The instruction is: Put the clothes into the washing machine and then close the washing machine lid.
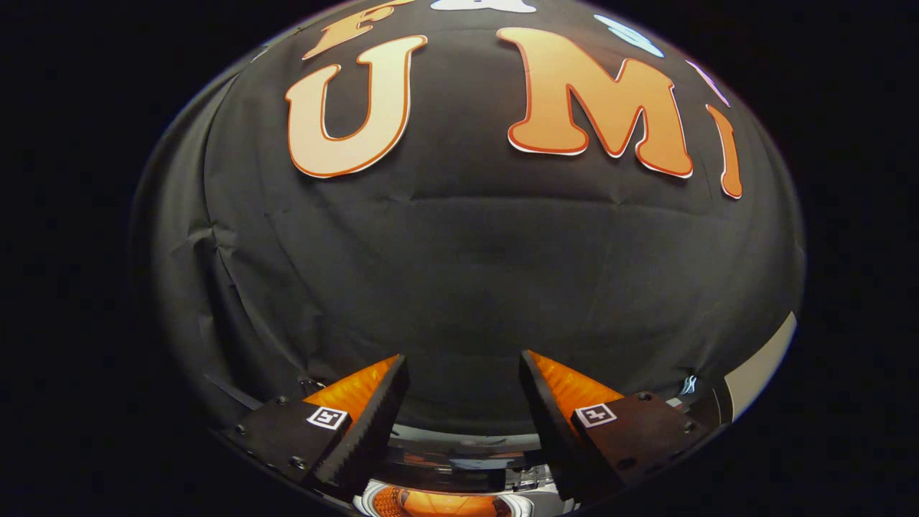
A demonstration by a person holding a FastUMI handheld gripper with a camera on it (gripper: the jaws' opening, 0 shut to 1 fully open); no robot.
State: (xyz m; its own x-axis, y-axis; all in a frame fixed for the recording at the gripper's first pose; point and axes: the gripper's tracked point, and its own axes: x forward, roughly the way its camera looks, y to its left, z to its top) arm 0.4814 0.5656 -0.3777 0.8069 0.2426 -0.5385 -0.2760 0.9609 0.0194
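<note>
My gripper (463, 366) is open, its two fingers spread wide with nothing between them, pointing at the booth's black cloth wall (459, 287). Low down between and below the fingers I see the top of the washing machine (459, 463), with a round white-rimmed opening (445, 502) that shows something orange inside. What that orange thing is, I cannot tell. The machine's lid is not distinguishable from here.
The black cloth wall hangs close ahead, creased and folded at its left side (215, 251). A pale strip, perhaps a table or wall edge (761, 366), shows beyond the right finger.
</note>
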